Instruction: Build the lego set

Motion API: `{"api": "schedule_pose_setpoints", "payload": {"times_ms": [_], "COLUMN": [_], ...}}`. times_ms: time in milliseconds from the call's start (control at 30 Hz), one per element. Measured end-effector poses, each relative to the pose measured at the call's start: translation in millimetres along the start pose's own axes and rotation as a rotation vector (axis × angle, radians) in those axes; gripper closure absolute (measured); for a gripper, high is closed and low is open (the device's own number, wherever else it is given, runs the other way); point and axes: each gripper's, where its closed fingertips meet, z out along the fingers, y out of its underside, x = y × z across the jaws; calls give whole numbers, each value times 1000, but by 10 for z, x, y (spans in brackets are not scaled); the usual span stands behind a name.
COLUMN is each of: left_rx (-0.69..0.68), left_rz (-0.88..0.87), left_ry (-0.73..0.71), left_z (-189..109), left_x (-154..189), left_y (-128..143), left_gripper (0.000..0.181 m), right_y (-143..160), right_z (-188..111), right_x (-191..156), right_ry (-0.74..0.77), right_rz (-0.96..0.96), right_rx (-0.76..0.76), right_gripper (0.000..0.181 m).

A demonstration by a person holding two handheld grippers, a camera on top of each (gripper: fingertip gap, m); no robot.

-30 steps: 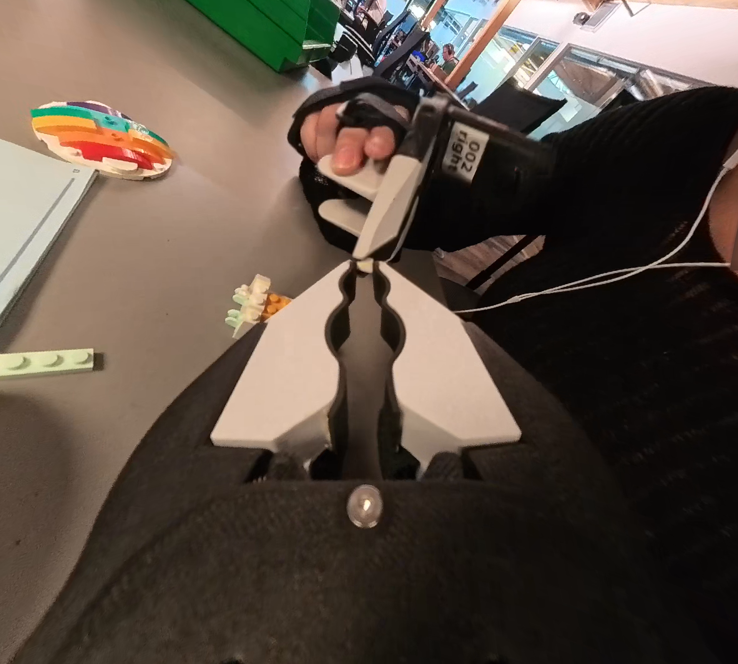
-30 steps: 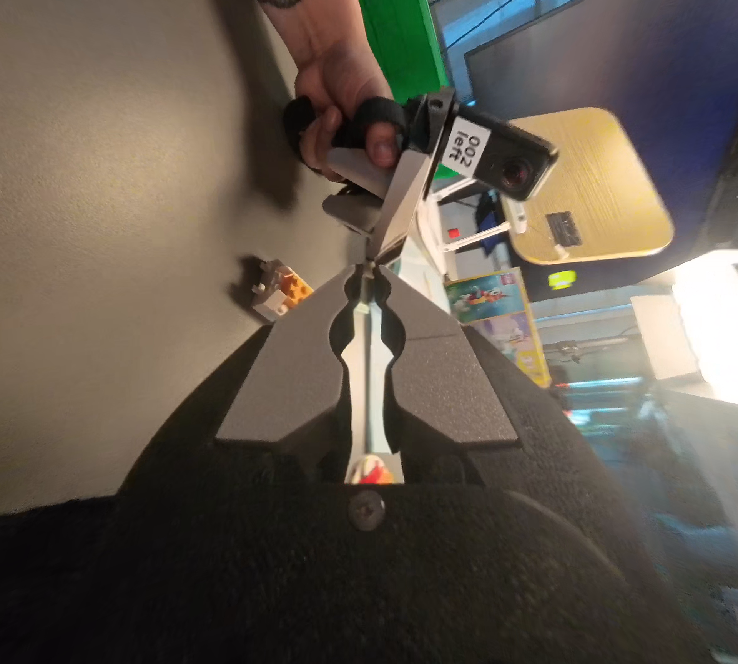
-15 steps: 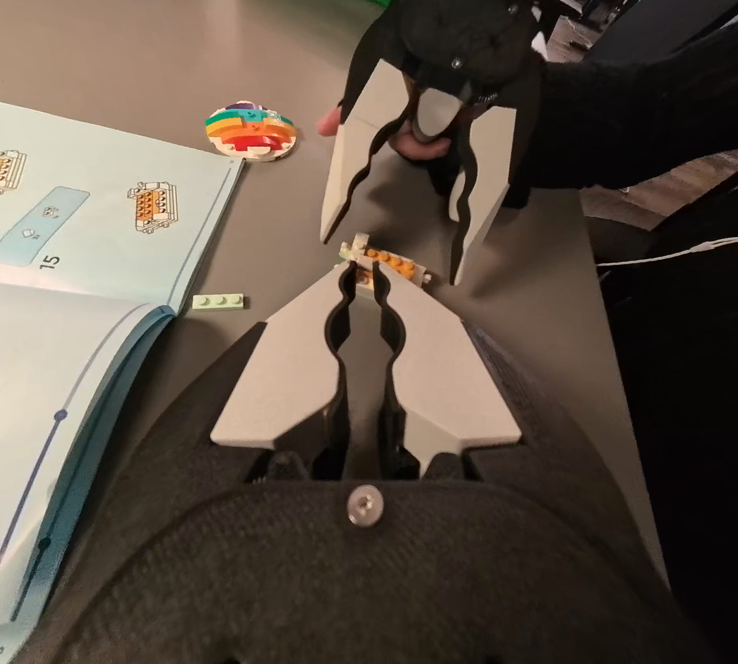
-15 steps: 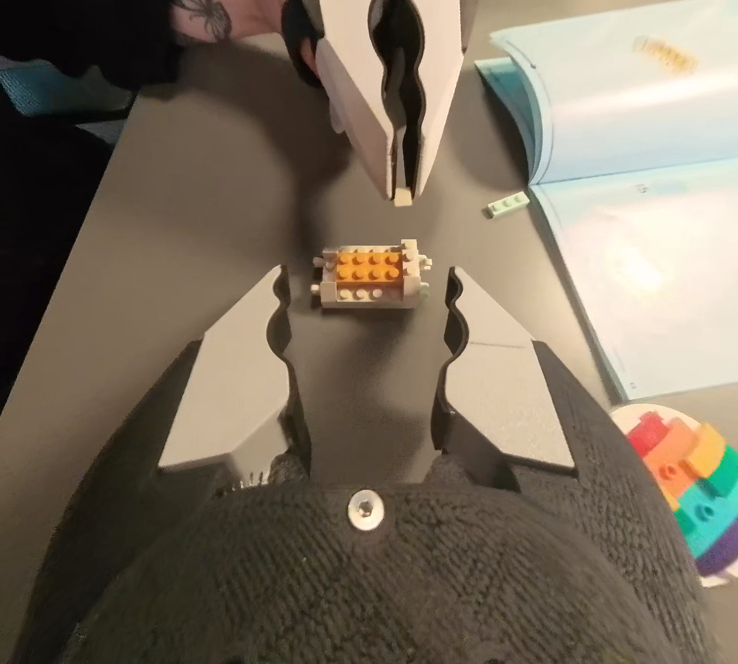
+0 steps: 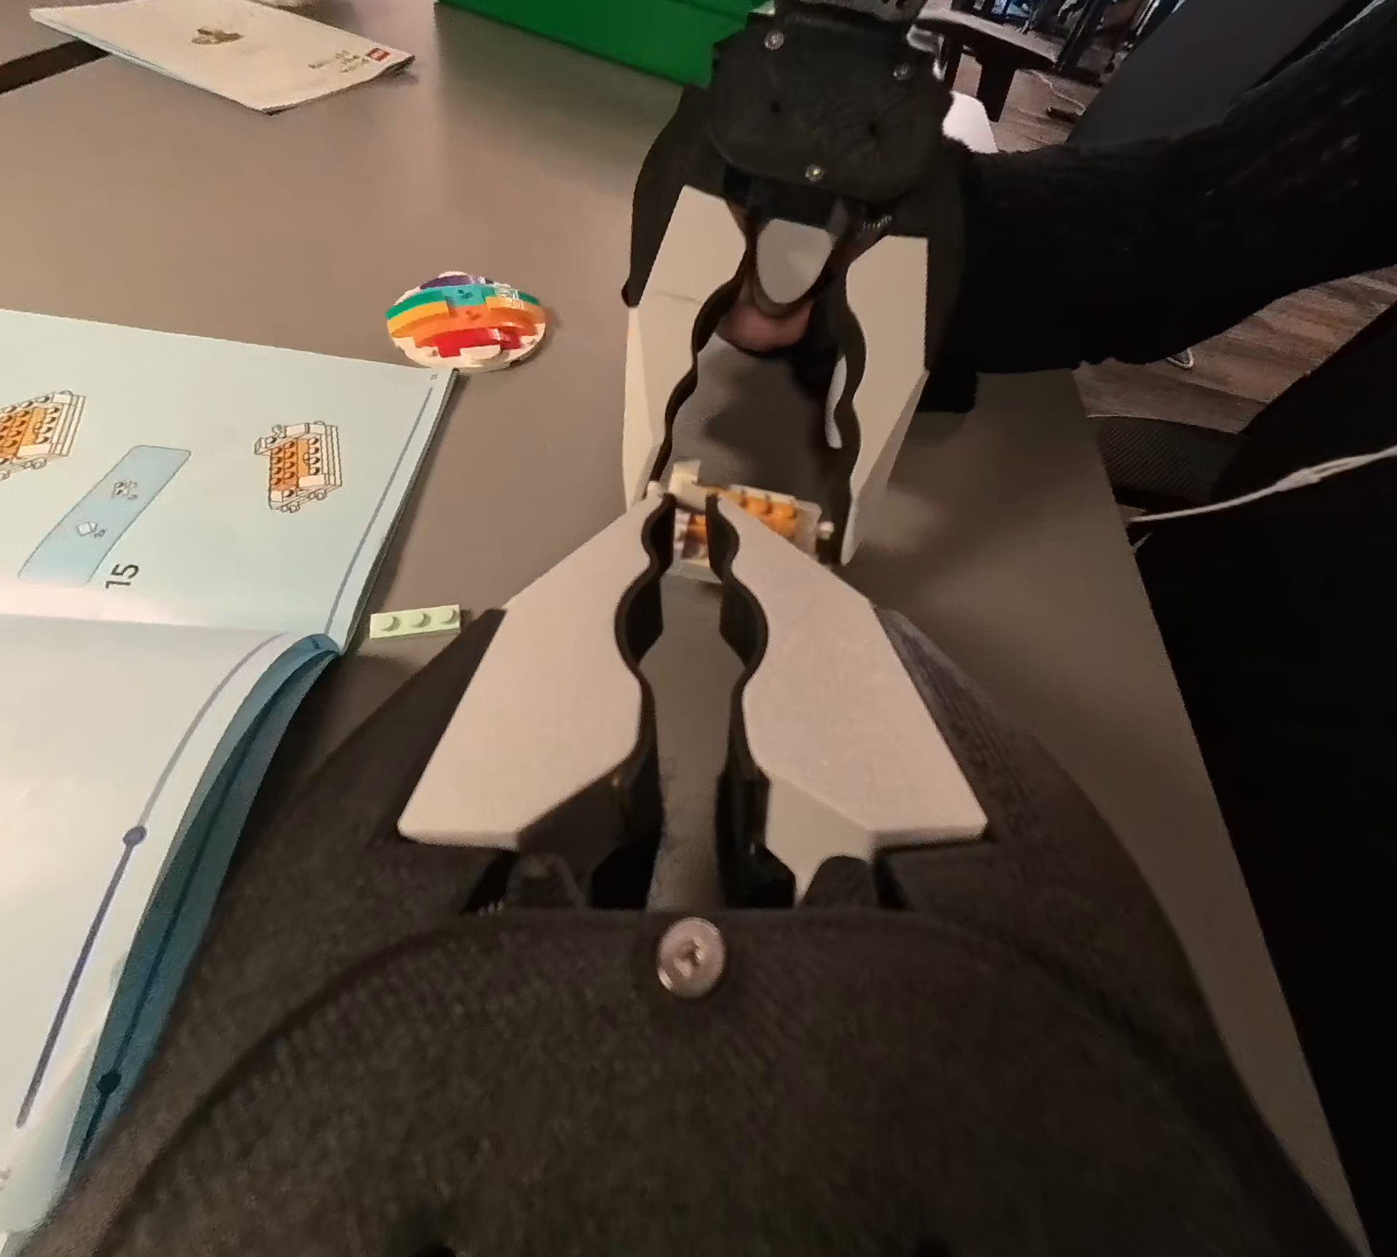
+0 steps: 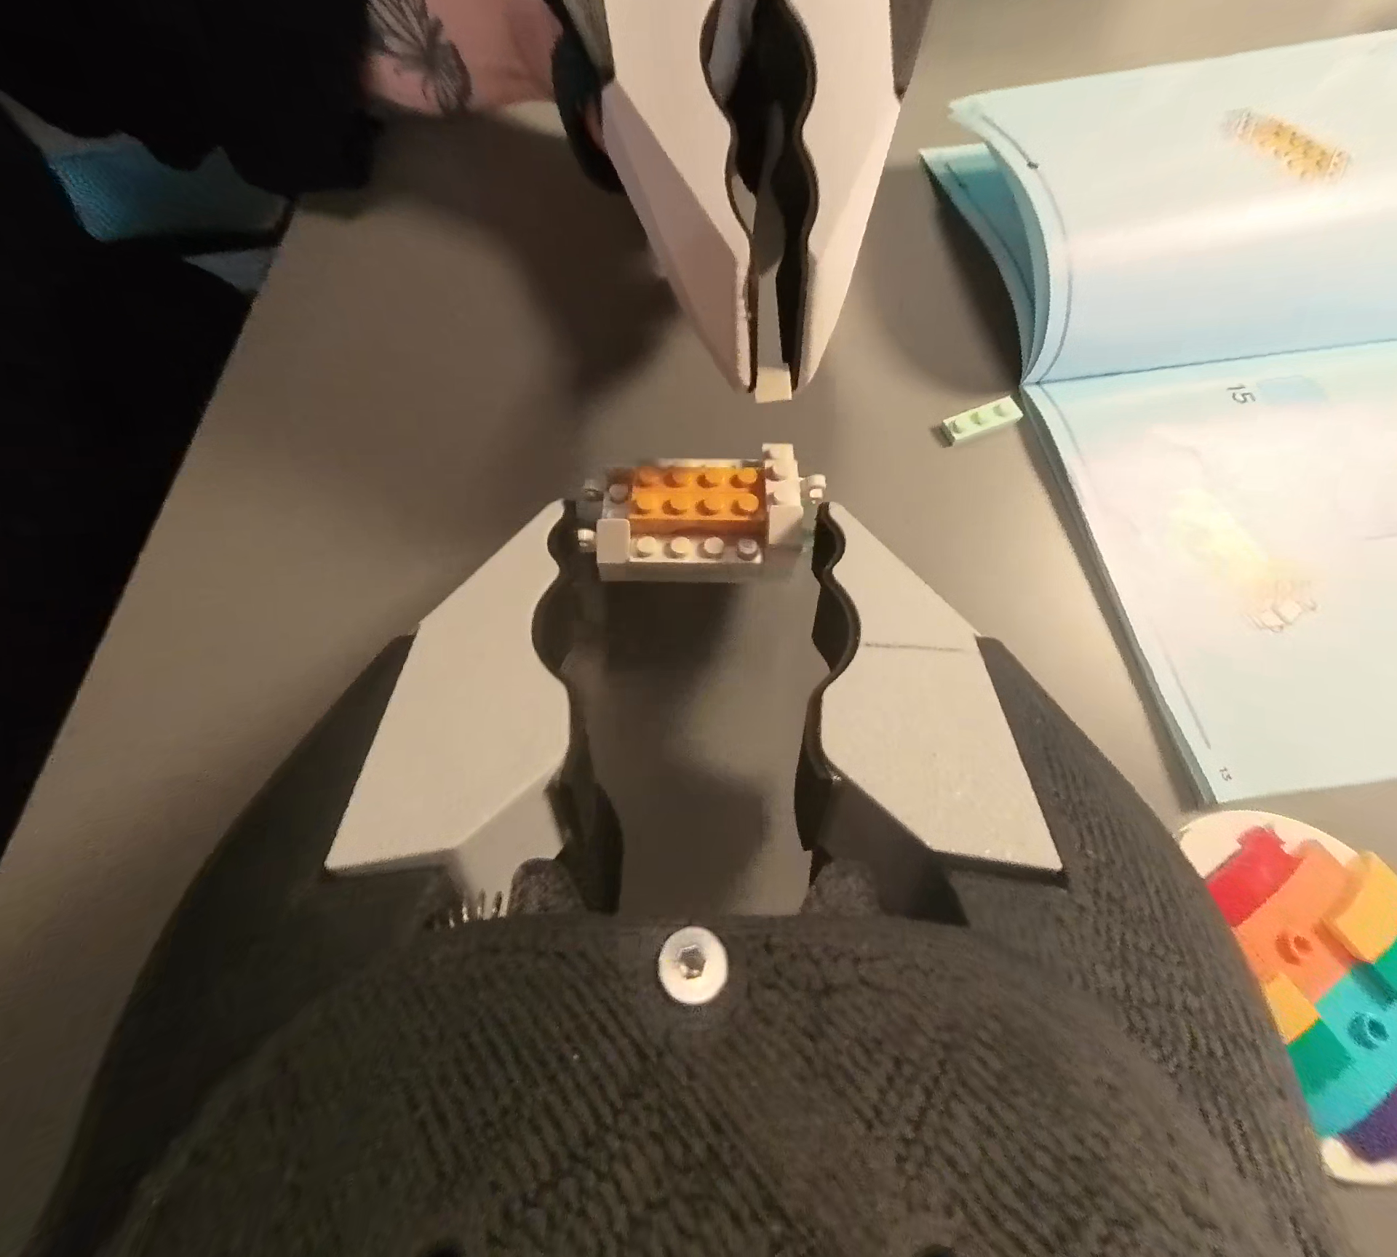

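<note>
The left gripper [image 6: 772, 382] is pinching a small white brick [image 6: 772, 383] just above the orange-and-white lego assembly [image 6: 699, 516], which the spread right gripper [image 6: 692, 525] is bracketing lengthwise on the table [image 6: 363, 465].

left tongs [image 5: 688, 503] nearly closed over lego build [image 5: 763, 509].

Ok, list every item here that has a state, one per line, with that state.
left gripper: shut on a small cream piece, above the build.
right gripper: open, fingers flanking the orange and white build.
orange and white build: on the table, incomplete.
instruction booklet: open.
light green plate: loose on table.
rainbow disc: assembled, set aside.
</note>
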Motion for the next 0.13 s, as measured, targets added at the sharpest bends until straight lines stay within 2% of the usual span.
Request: {"api": "schedule_pose_setpoints", "payload": {"times_ms": [33, 133], "left_rx": [-5, -34], "left_rz": [-4, -22], "left_ry": [-2, -5], "left_z": [4, 24], "left_x": [-4, -17], "left_y": [8, 46], "left_gripper": [174, 174], "right_y": [-16, 2], "right_z": [-11, -24], "right_x": [2, -10], "right_ry": [-1, -24], "right_rz": [4, 39], "right_rx": [13, 8], "right_gripper": [119, 119]}}
